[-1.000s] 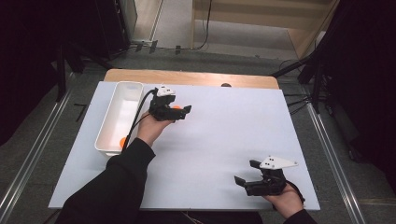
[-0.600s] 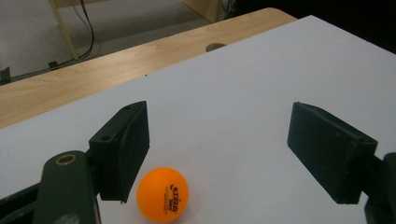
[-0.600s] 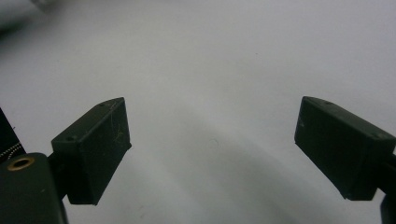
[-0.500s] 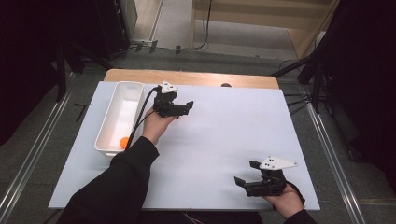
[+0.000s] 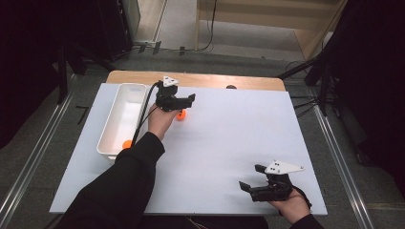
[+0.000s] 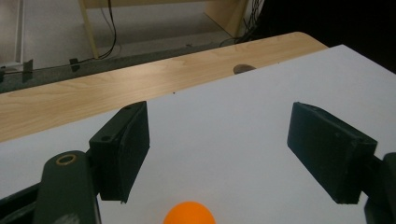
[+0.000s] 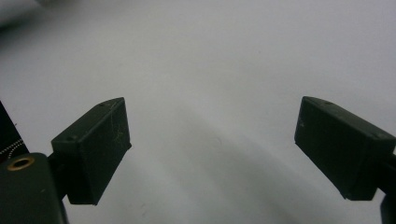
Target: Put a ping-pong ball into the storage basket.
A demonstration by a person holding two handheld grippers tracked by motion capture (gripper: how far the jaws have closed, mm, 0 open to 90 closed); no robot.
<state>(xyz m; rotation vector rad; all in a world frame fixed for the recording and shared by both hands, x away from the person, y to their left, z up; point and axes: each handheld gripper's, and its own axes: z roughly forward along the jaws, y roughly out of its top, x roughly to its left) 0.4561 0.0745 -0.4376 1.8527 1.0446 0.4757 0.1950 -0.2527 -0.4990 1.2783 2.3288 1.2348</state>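
Right now your left gripper (image 5: 184,102) hangs over the far left part of the white board (image 5: 229,143), just right of the white bin (image 5: 117,119), with its jaws standing apart and nothing clamped between them. An orange ball (image 5: 181,115) lies on the board directly under that gripper, touching neither jaw; in the left gripper view the ball (image 6: 189,214) sits low in the gap, nearer the left-hand jaw than the other one. A second orange ball (image 5: 126,144) rests inside the bin at its near end, close to your sleeve (image 5: 124,186).

Your room on that side is tight. The bin's long wall runs just beside your wrist, and the board's far edge lies close ahead of the jaws, with a strip of wooden table (image 5: 200,80) showing beyond it. A small dark mark (image 5: 231,87) sits on that strip near the board's edge. To the right of the ball the board is bare all the way across.

Your right gripper (image 5: 255,179) is well apart from all this, near the board's front right corner, its jaws wide and holding nothing. In the right gripper view the pads (image 7: 91,154) frame plain white surface. The front edge of the board lies just beneath your right hand (image 5: 289,207), and the right edge is near, so your free space runs leftward and away from you.
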